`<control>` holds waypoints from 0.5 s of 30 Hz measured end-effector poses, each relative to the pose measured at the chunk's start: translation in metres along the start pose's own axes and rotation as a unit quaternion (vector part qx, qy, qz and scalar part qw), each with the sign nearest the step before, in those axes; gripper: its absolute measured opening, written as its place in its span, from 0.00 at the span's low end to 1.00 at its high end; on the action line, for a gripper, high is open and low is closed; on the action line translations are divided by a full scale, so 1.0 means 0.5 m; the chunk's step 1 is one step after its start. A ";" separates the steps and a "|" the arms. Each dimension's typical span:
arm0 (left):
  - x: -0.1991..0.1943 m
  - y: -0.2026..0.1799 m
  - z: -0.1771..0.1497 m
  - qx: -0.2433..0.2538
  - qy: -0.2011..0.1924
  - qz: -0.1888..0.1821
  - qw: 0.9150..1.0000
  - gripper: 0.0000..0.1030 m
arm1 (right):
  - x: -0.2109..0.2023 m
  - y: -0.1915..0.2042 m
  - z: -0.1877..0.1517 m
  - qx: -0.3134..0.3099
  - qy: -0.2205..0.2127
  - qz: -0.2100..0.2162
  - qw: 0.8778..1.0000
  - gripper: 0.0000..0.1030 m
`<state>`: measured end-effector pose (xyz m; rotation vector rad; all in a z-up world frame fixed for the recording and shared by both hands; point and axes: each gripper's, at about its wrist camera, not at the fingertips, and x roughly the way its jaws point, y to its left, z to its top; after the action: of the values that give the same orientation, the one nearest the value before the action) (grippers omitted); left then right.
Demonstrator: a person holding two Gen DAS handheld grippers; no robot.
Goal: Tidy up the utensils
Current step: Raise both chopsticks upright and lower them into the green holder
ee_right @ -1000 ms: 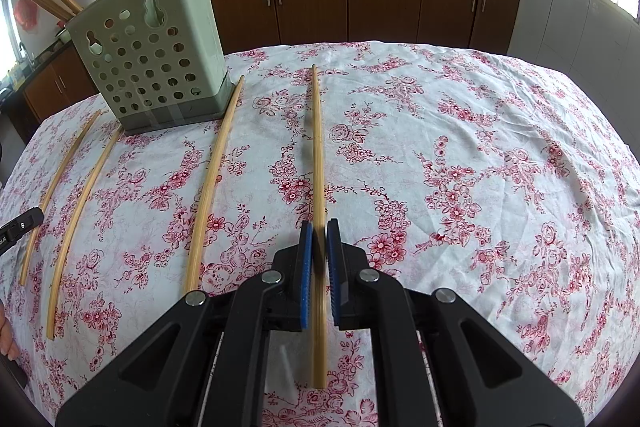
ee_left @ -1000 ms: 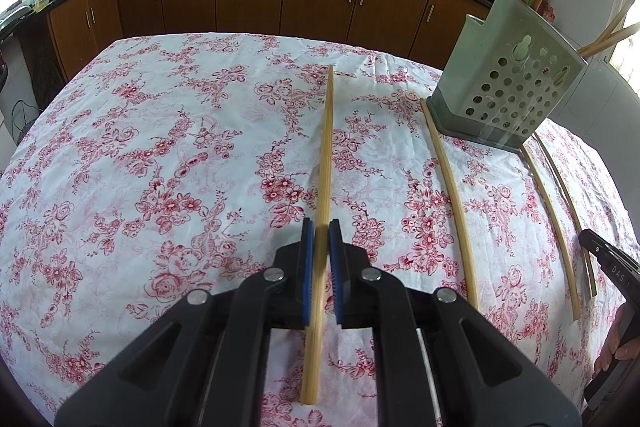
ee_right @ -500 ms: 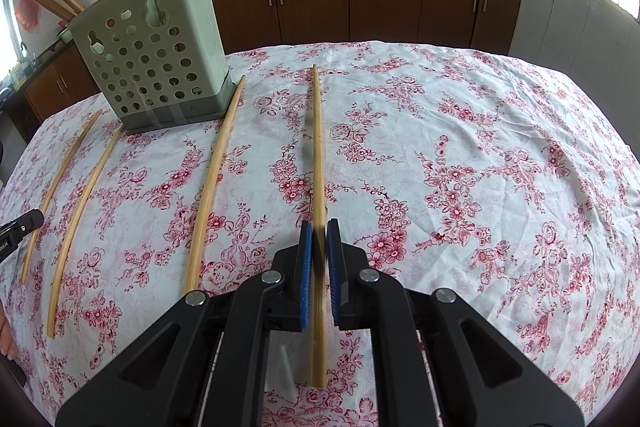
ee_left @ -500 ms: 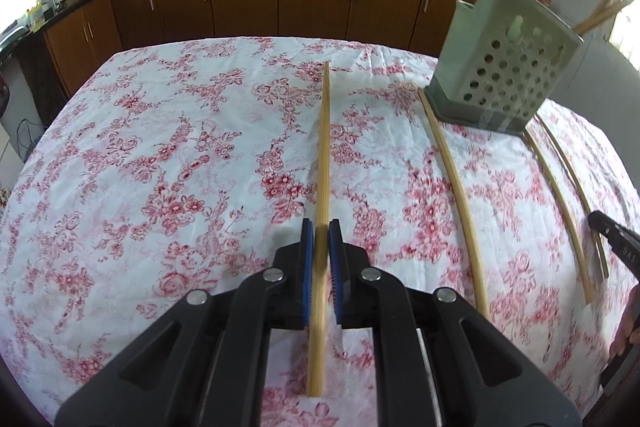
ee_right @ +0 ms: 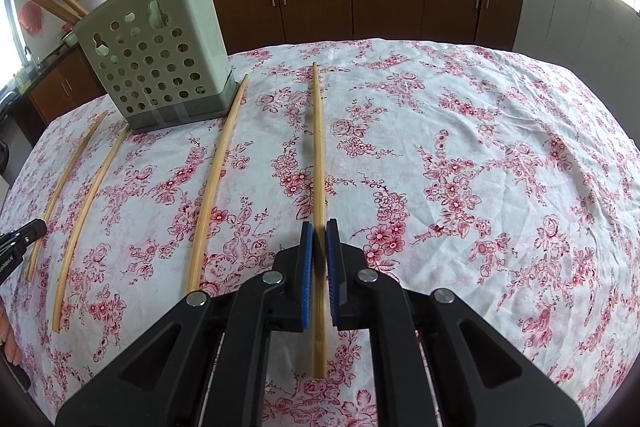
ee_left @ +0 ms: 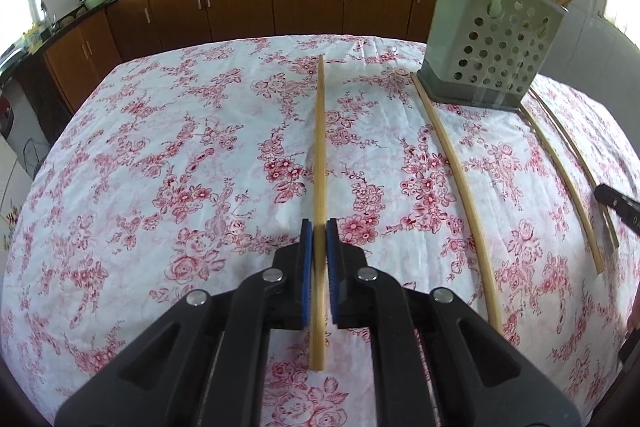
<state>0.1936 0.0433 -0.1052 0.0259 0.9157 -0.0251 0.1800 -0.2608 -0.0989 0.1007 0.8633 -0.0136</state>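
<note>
A table draped in a white cloth (ee_left: 160, 167) printed with red flowers. A pale green holder (ee_left: 492, 59) with round holes stands upright on it toward the far edge. The left inner chopstick (ee_left: 460, 187) and the right inner chopstick (ee_right: 216, 179) lie flat, far ends at the holder's base corners, running toward the near edge. Farther out run the left outer chopstick (ee_left: 320, 147) and the right outer chopstick (ee_right: 317, 147); whether these rest on the cloth is unclear.

Lettering on claw edges, too small to read.
</note>
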 end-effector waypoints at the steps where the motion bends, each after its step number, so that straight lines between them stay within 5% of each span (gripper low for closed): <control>1: -0.003 0.001 0.002 0.002 0.003 -0.001 1.000 0.08 | -0.004 -0.003 0.002 0.004 0.000 0.003 1.000 0.07; 15: -0.232 0.009 0.124 -0.011 -0.162 -0.039 0.986 0.08 | -0.215 -0.004 0.106 0.007 -0.162 0.022 0.987 0.07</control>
<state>0.1721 0.0473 0.0244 -0.0344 0.5911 -0.0893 0.1502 -0.2711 0.0166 0.1265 0.5357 0.0060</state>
